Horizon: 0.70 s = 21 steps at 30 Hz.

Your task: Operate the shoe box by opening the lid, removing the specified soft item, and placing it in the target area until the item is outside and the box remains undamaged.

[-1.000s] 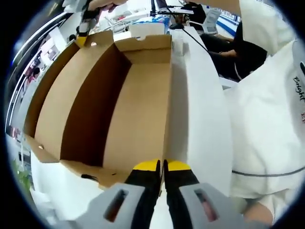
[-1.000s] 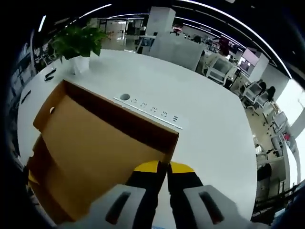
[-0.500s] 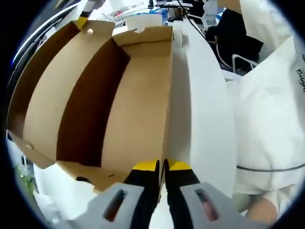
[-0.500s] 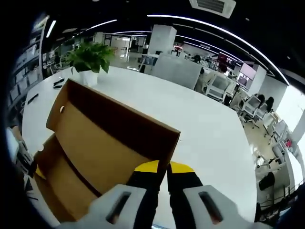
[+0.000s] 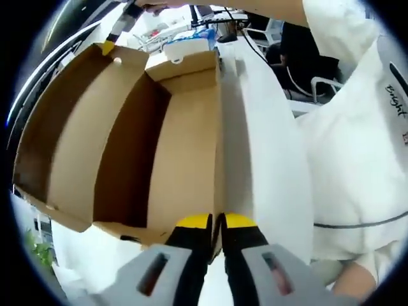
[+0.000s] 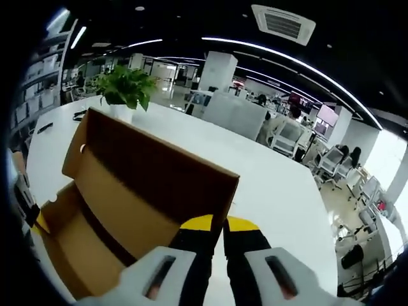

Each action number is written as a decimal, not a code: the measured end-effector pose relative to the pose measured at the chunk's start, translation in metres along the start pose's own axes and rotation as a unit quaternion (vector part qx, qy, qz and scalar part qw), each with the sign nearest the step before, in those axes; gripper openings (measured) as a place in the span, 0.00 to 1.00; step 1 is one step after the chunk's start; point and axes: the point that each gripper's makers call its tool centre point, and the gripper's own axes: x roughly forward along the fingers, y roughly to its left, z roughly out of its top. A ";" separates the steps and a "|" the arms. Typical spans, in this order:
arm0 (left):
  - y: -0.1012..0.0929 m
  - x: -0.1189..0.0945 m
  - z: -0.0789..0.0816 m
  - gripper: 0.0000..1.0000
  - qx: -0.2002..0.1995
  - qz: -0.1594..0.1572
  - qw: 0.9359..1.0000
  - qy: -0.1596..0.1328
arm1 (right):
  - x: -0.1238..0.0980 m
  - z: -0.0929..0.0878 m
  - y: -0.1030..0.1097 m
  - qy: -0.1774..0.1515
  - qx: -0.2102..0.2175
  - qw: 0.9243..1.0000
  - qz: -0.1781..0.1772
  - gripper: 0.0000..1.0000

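— Where is the shoe box (image 5: 159,146)?

— Mid-frame in the left gripper view, on the white desk (image 5: 264,159), lid (image 6: 159,175) raised; what shows of the inside looks bare.

— And the fingers?

— The left gripper (image 5: 213,224) is pinched on the box's near edge at the bottom of the frame; the right gripper (image 6: 213,224) seems clamped on the lid's corner — hard to be sure.

— Risks?

— Pulling both ways could crease or tear the cardboard at the hinge.

— Any writing?

— "Bright" on the person's white shirt (image 5: 357,153), right of frame.
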 end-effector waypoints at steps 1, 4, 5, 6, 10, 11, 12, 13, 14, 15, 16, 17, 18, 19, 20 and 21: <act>0.001 -0.001 0.000 0.06 0.004 0.006 1.000 0.001 | -0.001 0.001 0.001 -0.005 0.001 1.000 0.002 0.03; -0.002 0.000 -0.001 0.04 0.003 0.006 1.000 0.006 | -0.003 0.002 0.004 -0.020 0.004 1.000 0.007 0.03; -0.002 0.001 -0.001 0.04 0.006 0.010 1.000 0.008 | -0.006 0.004 0.005 -0.030 0.007 1.000 0.002 0.03; -0.003 0.001 0.000 0.03 0.006 0.010 1.000 0.010 | -0.007 0.006 0.006 -0.038 0.004 0.999 0.001 0.03; 0.001 0.002 -0.003 0.03 0.002 0.014 1.000 0.022 | -0.020 0.009 0.009 -0.067 0.007 0.998 -0.006 0.03; 0.002 0.003 -0.003 0.03 0.001 0.015 1.000 0.022 | -0.021 0.008 0.009 -0.068 0.005 0.998 -0.008 0.02; 0.004 0.003 -0.004 0.03 0.000 0.020 0.999 0.024 | -0.024 0.008 0.008 -0.073 0.009 0.997 -0.011 0.02; 0.006 0.002 -0.005 0.03 0.002 0.026 0.999 0.026 | -0.026 0.006 0.008 -0.073 0.003 0.997 -0.010 0.02; 0.006 0.003 -0.004 0.03 0.004 0.027 0.999 0.026 | -0.027 0.006 0.006 -0.074 0.009 0.997 -0.014 0.02; 0.006 0.003 -0.004 0.03 0.007 0.027 0.999 0.026 | -0.029 0.006 0.006 -0.085 0.022 0.996 -0.013 0.02; 0.006 0.003 -0.004 0.04 0.008 0.028 0.999 0.026 | -0.028 0.004 0.006 -0.083 0.025 0.996 -0.009 0.02; 0.007 0.003 -0.004 0.04 0.012 0.031 0.999 0.027 | -0.029 0.003 0.006 -0.086 0.038 0.996 -0.006 0.01; 0.007 0.003 -0.004 0.04 0.011 0.030 0.999 0.027 | -0.029 0.003 0.006 -0.093 0.047 0.995 -0.003 0.01; 0.009 0.003 -0.004 0.04 0.012 0.033 0.999 0.024 | -0.030 0.001 0.006 -0.092 0.046 0.995 -0.004 0.01; 0.009 0.003 -0.004 0.04 0.011 0.033 0.999 0.024 | -0.034 0.001 0.006 -0.103 0.056 0.993 -0.007 0.01; 0.009 0.003 -0.005 0.04 0.006 0.027 0.999 0.020 | -0.035 0.002 0.006 -0.107 0.057 0.993 -0.008 0.01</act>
